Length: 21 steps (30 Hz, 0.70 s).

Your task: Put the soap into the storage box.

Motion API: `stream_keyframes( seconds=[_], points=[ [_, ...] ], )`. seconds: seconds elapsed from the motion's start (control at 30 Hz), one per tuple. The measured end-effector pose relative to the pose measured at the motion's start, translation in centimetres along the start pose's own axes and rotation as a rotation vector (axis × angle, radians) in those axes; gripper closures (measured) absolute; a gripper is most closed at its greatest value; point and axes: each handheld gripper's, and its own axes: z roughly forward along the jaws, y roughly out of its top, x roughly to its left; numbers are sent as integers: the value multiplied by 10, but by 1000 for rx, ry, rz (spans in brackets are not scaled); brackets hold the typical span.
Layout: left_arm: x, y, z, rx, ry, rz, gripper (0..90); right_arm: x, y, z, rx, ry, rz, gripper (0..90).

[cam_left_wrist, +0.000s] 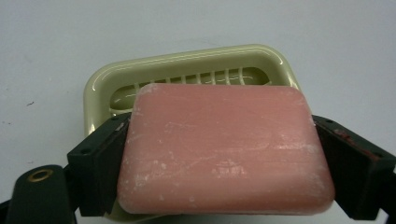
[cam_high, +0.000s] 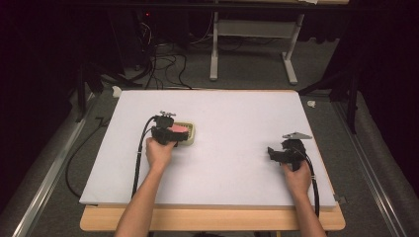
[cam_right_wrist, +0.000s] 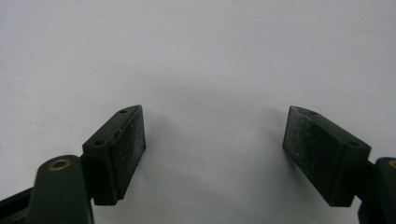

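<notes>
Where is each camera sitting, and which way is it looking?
High view: above the person's side, looking forward and down at the white table; both forearms and each hand-held gripper show, left and right.
Left gripper view: rides the left hand-held gripper, facing the pink soap between its jaws, over the soap dish.
Right gripper view: rides the right hand-held gripper, facing bare table between open jaws.
Shared: soap and dish appear in the high and left gripper views.
</notes>
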Motion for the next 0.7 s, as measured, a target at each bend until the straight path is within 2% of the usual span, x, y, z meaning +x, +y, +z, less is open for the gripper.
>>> stream_keyframes(
  seconds=[0.17, 0.43, 0.7],
  points=[
    [2, 0, 2, -7, -6, -24, 139, 0, 0, 0, 0, 0, 0, 215],
    [0, 0, 2, -18, 6, -6, 138, 0, 0, 0, 0, 0, 0, 215],
    [0, 0, 2, -24, -1, 0, 136, 0, 0, 0, 0, 0, 0, 216]
  ],
)
